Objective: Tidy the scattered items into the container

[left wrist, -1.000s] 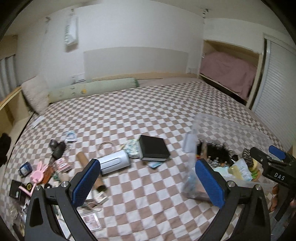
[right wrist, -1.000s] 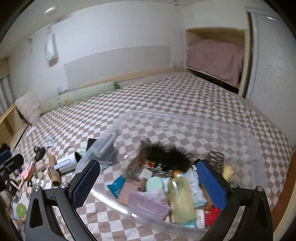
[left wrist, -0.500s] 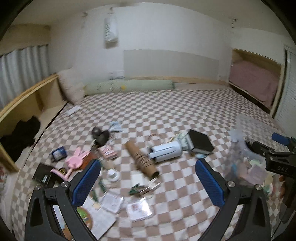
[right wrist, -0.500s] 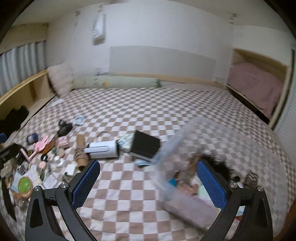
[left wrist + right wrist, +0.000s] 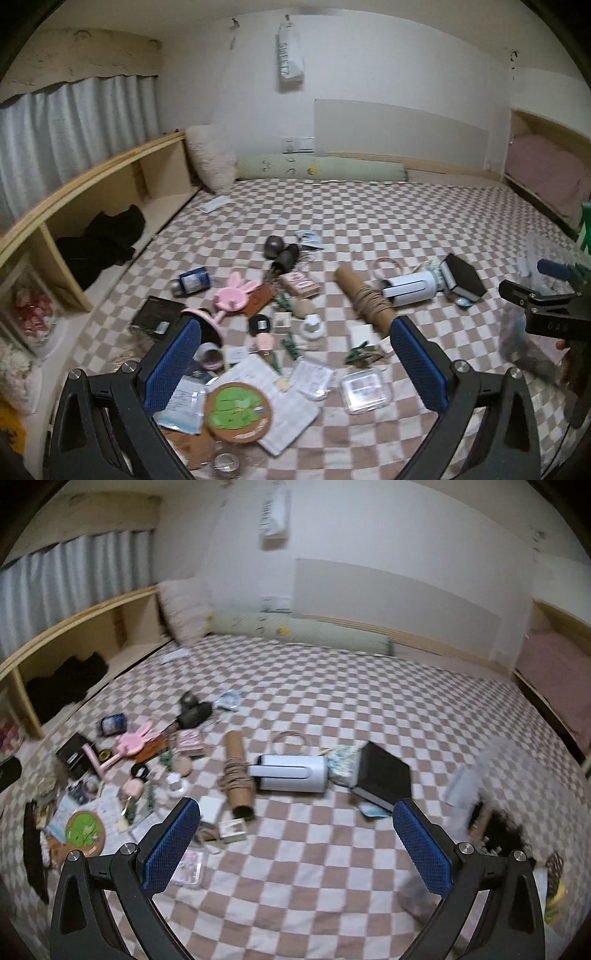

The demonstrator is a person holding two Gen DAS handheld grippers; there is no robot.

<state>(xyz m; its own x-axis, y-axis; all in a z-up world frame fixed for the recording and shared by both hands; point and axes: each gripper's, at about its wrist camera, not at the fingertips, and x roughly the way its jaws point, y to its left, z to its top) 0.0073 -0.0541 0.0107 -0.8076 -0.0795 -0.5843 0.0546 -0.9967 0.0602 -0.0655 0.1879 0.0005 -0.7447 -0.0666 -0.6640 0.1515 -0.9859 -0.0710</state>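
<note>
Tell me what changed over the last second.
Both hand-held grippers swung left, away from the clear container toward the scattered clutter. The left hand-held gripper and right hand-held gripper stayed open and empty. The cardboard tube, white canister and black box lie unmoved.

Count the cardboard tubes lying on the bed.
1: the tube lies mid-bed, wrapped with twine, just left of the white cylinder. Others may hide in the clutter.
</note>
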